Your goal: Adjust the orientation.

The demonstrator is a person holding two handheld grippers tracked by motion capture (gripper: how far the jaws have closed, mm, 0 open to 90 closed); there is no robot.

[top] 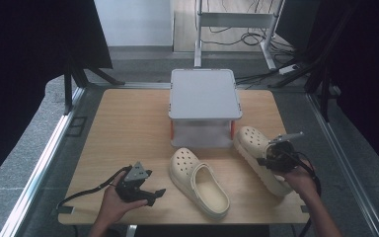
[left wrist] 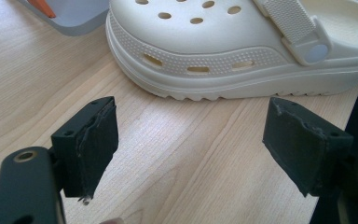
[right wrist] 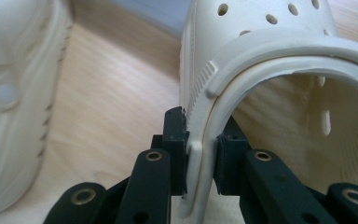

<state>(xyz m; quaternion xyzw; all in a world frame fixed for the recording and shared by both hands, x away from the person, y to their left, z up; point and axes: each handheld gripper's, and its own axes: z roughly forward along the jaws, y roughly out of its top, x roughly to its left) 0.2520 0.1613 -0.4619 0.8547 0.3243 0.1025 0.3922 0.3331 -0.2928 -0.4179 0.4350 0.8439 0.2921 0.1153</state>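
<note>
1. Because the right gripper (right wrist: 200, 161) pinches only the thin side wall of the clog's collar, near the heel, the held clog (top: 259, 155) can pivot about that pinch; the toe end hangs far from the pads and its weight may swing the shoe down or twist it out of the grip.
2. If the soft foam wall folds between the pads, the grip may creep off the rim; the jaws stand nearly together, clamped on the wall, one pad inside the shoe's opening and one outside it.
3. Should the shoe swing, its toe, which lies ahead of the fingertips and close to the grey stand (top: 205, 94), may knock a leg of that stand.
4. While the left gripper (left wrist: 193, 149) waits with its jaws wide apart and nothing between them, the second clog (left wrist: 233, 46) sits on the wooden table (left wrist: 177, 154) just beyond its fingertips, untouched; a careless nudge forward could shove it.
5. As to looks, the held clog is cream foam with a thick ribbed sole, round vent holes over the toe and a heel strap; it sits tilted, sole outward, to the far side of the right gripper's fingers.
</note>
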